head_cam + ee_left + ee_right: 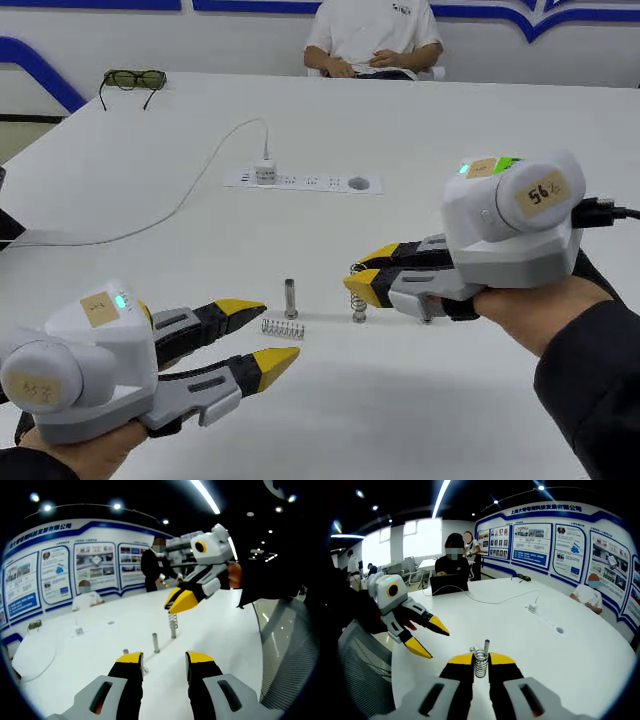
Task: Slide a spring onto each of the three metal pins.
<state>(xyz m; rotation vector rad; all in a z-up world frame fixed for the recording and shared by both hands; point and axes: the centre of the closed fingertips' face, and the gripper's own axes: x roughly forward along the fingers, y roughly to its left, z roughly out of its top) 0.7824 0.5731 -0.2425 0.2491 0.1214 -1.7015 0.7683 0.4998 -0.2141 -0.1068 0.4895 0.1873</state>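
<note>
white table | right hand-held gripper level, pinching spring upright

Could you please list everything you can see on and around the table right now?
metal pins: two made out, silver, upright mid-table.
loose spring: one, silver, lying beside the bare pin.
held spring: one, silver, over the other pin.
power strip: one, white, table centre.
plug: one, white, in the strip.
cable: one, white, trailing left.
glasses: one pair, dark, far left.
seated person: one, white shirt, far side.
left gripper: yellow-tipped, open.
right gripper: yellow-tipped, shut on held spring.
</note>
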